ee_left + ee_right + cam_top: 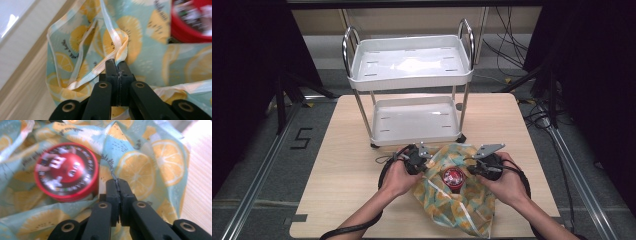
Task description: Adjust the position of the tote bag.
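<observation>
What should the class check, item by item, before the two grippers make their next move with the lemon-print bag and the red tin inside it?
1. Left gripper jaws closed on the bag's drawstring: ok.
2. Right gripper jaws closed on the bag edge: ok.
3. Red tin sitting inside the bag mouth, between the two grippers: ok.
4. Bag mouth held open on both sides: ok.
5. White cart trays free of objects, lower tray just behind the bag: ok.
6. Grip firm enough to lift bag with tin: cannot tell.
</observation>
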Tool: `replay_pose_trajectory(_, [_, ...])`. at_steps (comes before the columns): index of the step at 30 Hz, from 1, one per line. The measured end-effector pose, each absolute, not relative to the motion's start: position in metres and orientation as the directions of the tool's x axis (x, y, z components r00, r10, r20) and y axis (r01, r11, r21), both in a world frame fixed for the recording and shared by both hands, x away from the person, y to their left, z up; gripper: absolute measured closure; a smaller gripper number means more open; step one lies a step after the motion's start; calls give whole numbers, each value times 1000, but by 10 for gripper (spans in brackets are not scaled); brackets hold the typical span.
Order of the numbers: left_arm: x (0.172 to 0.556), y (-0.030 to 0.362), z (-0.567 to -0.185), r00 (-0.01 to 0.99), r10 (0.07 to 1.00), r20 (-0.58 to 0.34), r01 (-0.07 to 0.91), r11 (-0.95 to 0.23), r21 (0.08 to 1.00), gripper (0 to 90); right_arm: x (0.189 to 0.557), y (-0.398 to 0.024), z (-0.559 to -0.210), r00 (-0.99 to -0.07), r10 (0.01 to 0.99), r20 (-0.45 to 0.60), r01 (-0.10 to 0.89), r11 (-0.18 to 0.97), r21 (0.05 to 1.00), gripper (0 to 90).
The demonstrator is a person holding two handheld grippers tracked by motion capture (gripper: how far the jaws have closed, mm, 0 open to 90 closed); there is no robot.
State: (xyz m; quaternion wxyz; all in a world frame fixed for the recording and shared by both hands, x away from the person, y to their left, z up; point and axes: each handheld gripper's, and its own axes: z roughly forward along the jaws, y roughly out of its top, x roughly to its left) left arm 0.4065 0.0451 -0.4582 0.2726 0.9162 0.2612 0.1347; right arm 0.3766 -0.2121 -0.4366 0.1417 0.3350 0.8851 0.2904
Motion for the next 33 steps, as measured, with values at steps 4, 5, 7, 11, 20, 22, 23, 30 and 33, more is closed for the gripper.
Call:
replay_pose_trajectory(4, [410, 43, -467, 821, 547, 164, 387, -745, 544, 897, 386, -220, -449, -742, 665, -81, 509, 639, 577, 897])
replay_pose_trajectory(5, [410, 43, -469, 820, 541, 184, 382, -758, 529, 897, 385, -219, -452, -719, 694, -42, 551, 606, 573, 897])
replay_pose_trajectory(7, [412, 44, -472, 818, 538, 206, 380, -772, 509, 897, 388, -222, -457, -702, 711, -49, 566, 598, 567, 899])
replay_pose_trajectory(11, [413, 47, -477, 812, 538, 226, 382, -783, 491, 896, 394, -233, -466, -710, 698, -96, 554, 637, 535, 900])
replay_pose_trajectory(20, [416, 61, -478, 796, 561, 226, 404, -771, 492, 897, 397, -243, -468, -665, 745, -57, 621, 593, 512, 900])
replay_pose_trajectory(22, [416, 63, -478, 791, 571, 221, 412, -764, 497, 897, 397, -244, -468, -666, 744, -53, 623, 594, 510, 900])
replay_pose_trajectory(23, [416, 64, -479, 788, 576, 219, 414, -757, 505, 896, 397, -244, -468, -665, 745, -53, 624, 594, 508, 900])
replay_pose_trajectory(30, [414, 70, -457, 769, 606, 203, 375, -686, 624, 594, 394, -241, -467, -699, 711, -75, 579, 625, 523, 900])
replay_pose_trajectory(33, [405, 73, -433, 782, 604, 154, 349, -629, 695, 544, 393, -238, -465, -687, 722, -81, 587, 617, 525, 899])
